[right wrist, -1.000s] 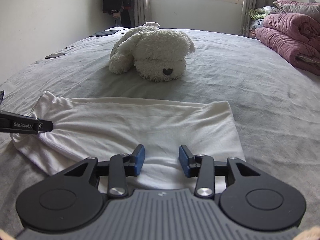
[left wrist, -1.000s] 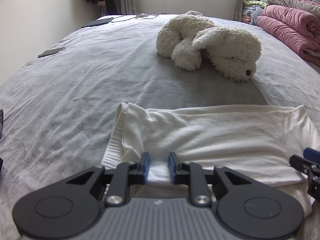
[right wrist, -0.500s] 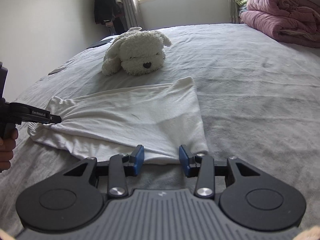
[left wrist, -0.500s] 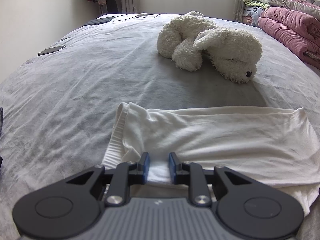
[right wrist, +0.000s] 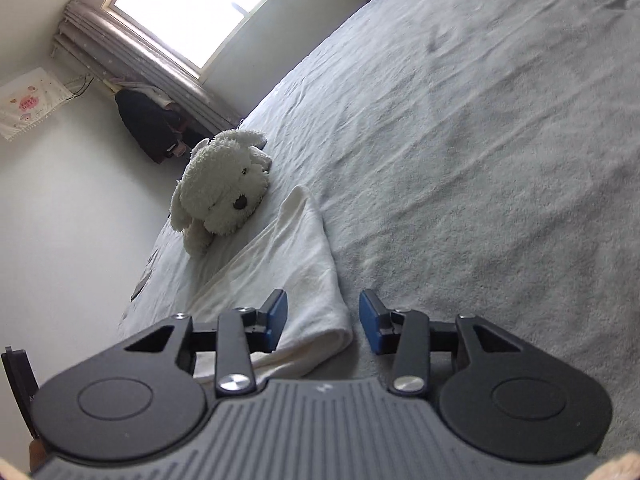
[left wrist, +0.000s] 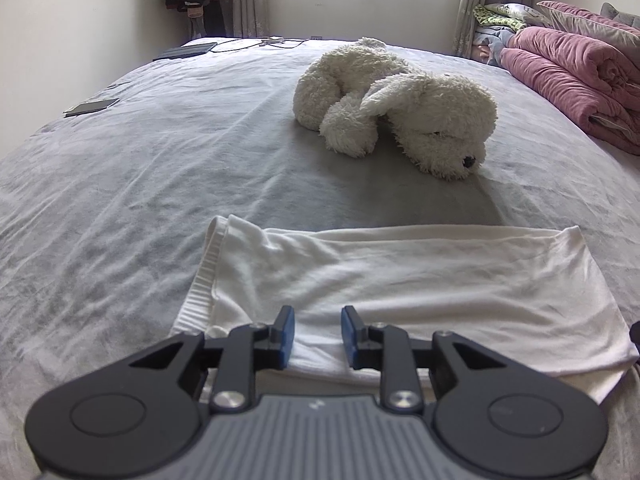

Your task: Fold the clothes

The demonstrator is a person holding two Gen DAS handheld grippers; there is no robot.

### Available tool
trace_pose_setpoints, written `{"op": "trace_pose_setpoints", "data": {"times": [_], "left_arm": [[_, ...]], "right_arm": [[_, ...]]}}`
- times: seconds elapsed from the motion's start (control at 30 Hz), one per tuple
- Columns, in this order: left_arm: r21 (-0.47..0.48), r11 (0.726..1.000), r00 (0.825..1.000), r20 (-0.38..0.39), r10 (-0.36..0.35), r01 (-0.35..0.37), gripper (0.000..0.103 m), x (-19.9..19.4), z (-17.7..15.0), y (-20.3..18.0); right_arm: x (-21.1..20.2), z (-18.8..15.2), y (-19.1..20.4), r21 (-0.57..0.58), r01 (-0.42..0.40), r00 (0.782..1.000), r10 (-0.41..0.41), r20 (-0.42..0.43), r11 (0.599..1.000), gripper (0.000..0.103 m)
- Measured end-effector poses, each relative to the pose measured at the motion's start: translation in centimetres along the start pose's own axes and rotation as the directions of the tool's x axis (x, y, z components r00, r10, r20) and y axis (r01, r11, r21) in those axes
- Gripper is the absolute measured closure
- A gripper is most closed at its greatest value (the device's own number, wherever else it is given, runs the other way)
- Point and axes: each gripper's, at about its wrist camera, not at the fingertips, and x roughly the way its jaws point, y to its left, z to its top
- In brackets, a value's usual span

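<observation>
A white garment [left wrist: 400, 276], folded into a long band, lies flat across the grey bed [left wrist: 160, 160]. My left gripper [left wrist: 317, 336] is open over the band's near edge, close to its ribbed left end, and cloth shows between the two blue pads. In the right wrist view, which is rolled sideways, the garment [right wrist: 296, 264] runs away from me. My right gripper [right wrist: 323, 322] is open at its near right end, with the folded corner lying between the pads. Neither gripper holds anything.
A white plush dog [left wrist: 400, 108] lies on the bed just beyond the garment, also in the right wrist view [right wrist: 224, 188]. Pink quilts [left wrist: 580, 68] are stacked at the far right. A phone [left wrist: 92, 107] and a tablet [left wrist: 186, 51] rest near the bed's left edge.
My right gripper has swung from the garment's near edge around to its right end and rolled sideways. The left gripper's jaws have widened, and it stays at the near edge.
</observation>
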Motion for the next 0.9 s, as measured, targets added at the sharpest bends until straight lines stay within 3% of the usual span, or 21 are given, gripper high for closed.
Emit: {"op": "trace_pose_setpoints", "data": {"times": [0.17,0.63,0.7,0.77,0.9], "left_arm": [[0.008,0.999,0.999,0.008,-0.034,0.034,0.077,-0.2,-0.2,-0.9],[0.248,0.966,0.996,0.067,0.063,-0.078,0.074,-0.1,-2.5,-5.5],[0.259,0.962,0.995,0.072,0.068,-0.085,0.074,-0.1,-2.6,-5.7],[0.264,0.960,0.995,0.074,0.071,-0.088,0.074,-0.1,-2.6,-5.7],[0.229,0.971,0.997,0.060,0.054,-0.067,0.070,-0.1,-2.3,-4.9]], "right_arm": [[0.0,-0.1,0.0,0.038,-0.015,1.000,0.014,0.013,0.999,0.068],[-0.4,-1.0,-0.8,0.110,-0.069,0.997,0.063,0.053,0.992,0.072],[-0.4,-1.2,-0.7,0.110,-0.058,0.997,0.051,0.066,0.992,0.074],[-0.6,-1.5,-0.4,0.103,-0.041,0.996,0.032,0.083,0.994,0.087],[-1.2,-2.0,0.6,0.067,0.003,0.991,-0.012,0.133,0.998,0.090]]}}
